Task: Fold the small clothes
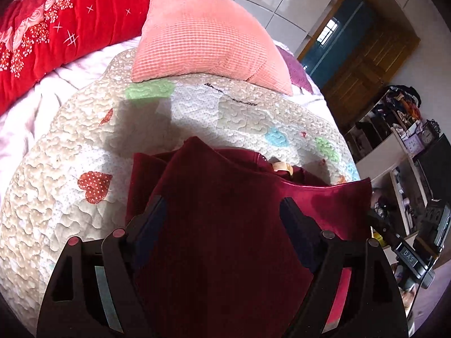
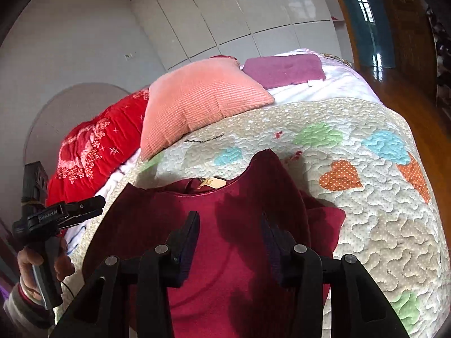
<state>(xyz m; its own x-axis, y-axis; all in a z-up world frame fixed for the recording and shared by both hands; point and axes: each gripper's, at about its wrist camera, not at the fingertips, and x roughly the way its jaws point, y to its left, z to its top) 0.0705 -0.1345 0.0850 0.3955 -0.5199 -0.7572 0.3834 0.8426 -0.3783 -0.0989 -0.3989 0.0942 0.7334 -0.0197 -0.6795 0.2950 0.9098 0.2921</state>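
The dark red garment (image 2: 214, 225) lies on the quilted bed (image 2: 366, 225) partly folded, its neckline away from the cameras, with both the left tongs (image 1: 222, 211) and right tongs (image 2: 229, 228) parted above it, gripping nothing (further folds probably remain).

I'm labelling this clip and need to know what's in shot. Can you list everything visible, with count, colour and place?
garment: one, dark red, on the quilt, under both grippers
quilt: one, cream with coloured hearts, covering the bed
cushion: one, salmon pink, behind the garment
blanket: one, bright red, floral, far left of the bed
towel: one, purple, beside the cushion
shelves: cluttered, white, right of the bed
left hand-held gripper: black, jaws open over the garment
right hand-held gripper: black, jaws open over the garment
hand: one, holding the left hand-held gripper
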